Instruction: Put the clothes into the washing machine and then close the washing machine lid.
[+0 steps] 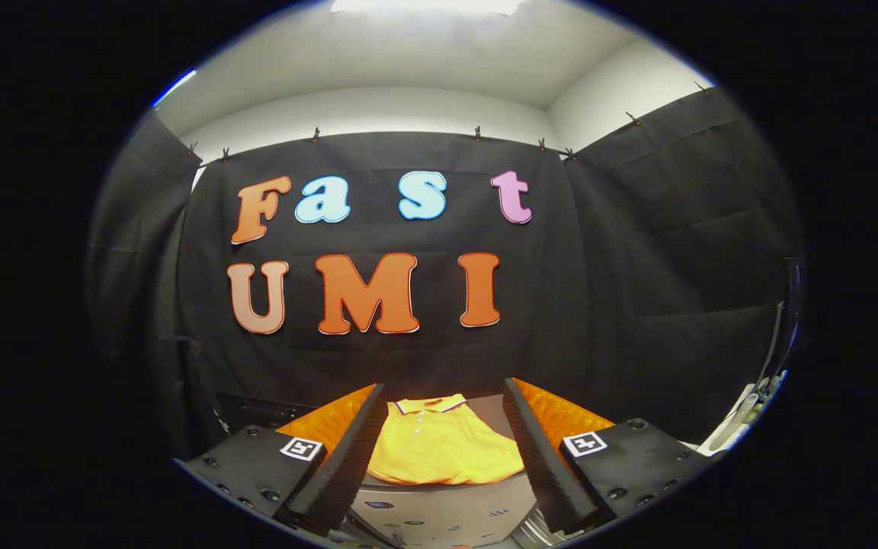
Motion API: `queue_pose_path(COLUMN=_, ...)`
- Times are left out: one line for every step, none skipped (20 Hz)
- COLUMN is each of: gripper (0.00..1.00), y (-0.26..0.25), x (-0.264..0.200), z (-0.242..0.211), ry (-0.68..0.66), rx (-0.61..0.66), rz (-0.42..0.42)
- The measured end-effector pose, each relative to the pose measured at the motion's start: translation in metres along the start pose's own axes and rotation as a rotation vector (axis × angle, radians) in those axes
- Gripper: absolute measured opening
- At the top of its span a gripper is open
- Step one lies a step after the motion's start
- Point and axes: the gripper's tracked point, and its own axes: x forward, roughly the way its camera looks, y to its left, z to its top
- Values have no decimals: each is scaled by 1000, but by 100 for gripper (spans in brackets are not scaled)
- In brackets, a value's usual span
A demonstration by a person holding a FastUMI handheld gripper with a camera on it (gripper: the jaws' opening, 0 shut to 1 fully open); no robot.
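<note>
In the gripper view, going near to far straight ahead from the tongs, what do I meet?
Open tongs → grey surface → yellow polo shirt lying between the fingers → black cloth wall.

Ribbed claw (443,457) pads, square tags

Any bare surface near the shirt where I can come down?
The open gripper frames the yellow polo shirt, which covers most of the dark surface. Bare strips: just beyond its collar, and the grey panel nearer the fingers.
</note>
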Motion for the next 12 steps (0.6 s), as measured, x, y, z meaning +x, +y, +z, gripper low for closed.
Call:
queue_pose_path(gripper=99, y=3, x=20, z=-6, ry=26, rx=-7, rz=9)
queue_pose_path(gripper=99, y=7, x=42, z=-12, ry=52, rx=-12, rz=21)
queue_pose_path(gripper=99, y=14, x=63, z=-16, ry=75, rx=-17, rz=37)
queue_pose_path(gripper=99, y=18, x=85, z=-25, ry=111, rx=-24, rz=46)
queue_pose_path(gripper=99, y=21, x=108, z=-34, ry=144, rx=-30, rz=54)
queue_pose_path(gripper=99, y=23, x=128, z=-46, ry=180, rx=-34, rz=58)
queue_pose_path(gripper=99, y=26, x=148, z=-58, ry=214, rx=-36, rz=57)
queue_pose_path(gripper=99, y=27, x=167, z=-70, ry=253, rx=-39, rz=61)
queue_pose_path(gripper=99, y=31, x=184, z=-81, ry=290, rx=-45, rz=63)
queue_pose_path(gripper=99, y=32, x=200, z=-91, ry=323, rx=-50, rz=63)
queue_pose_path(gripper=99, y=34, x=215, z=-106, ry=361, rx=-54, rz=63)
queue_pose_path(gripper=99, y=35, x=226, z=-121, ry=399, rx=-57, rz=70)
